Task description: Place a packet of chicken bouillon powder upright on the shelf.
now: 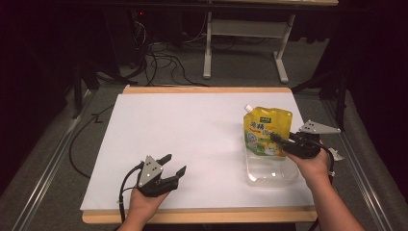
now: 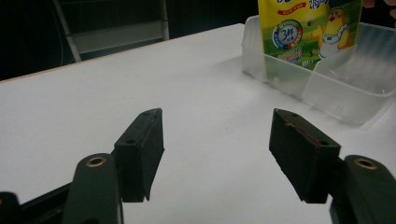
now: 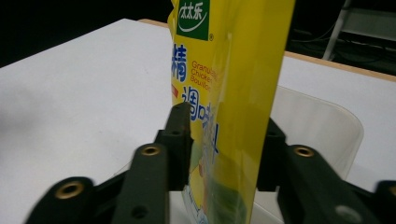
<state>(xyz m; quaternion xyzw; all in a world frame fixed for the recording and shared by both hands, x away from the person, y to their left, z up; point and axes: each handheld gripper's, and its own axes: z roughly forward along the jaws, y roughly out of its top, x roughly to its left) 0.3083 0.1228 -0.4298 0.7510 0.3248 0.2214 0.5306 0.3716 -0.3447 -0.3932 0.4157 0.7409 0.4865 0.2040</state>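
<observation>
Near edge of the white table (image 1: 192,125), at left: left gripper (image 1: 173,166), held in the person's left hand (image 1: 144,202), jaws spread wide with nothing between them, resting low over bare tabletop. In the left gripper view, both black pads (image 2: 142,149) well apart, aimed across the table toward the tray.

Near edge, at right: right hand (image 1: 315,166) carrying the right gripper (image 1: 279,139), jaws closed on the side edge of the yellow seasoning pouch (image 1: 267,132). In the right gripper view, pouch (image 3: 233,93) pinched between the two jaws, upright, seen nearly edge-on.

Farther in: clear plastic tray (image 1: 272,175), shallow and translucent, on the table's right half. Lower part of the pouch inside or just over the tray; contact with the tray floor not discernible. White spout (image 1: 248,108) at the pouch's upper left corner.

Beyond the table: grey floor, loose cables (image 1: 159,62) and a white frame (image 1: 245,29).

Probable hazards, by judgement: slip or sag of the pouch, owing to a grip on flexible film at one edge only; toppling on release, since a soft pouch seldom stands unsupported in a shallow tray; dragging or tipping of the light tray if the pouch catches its wall, with the left gripper too distant to steady it.
</observation>
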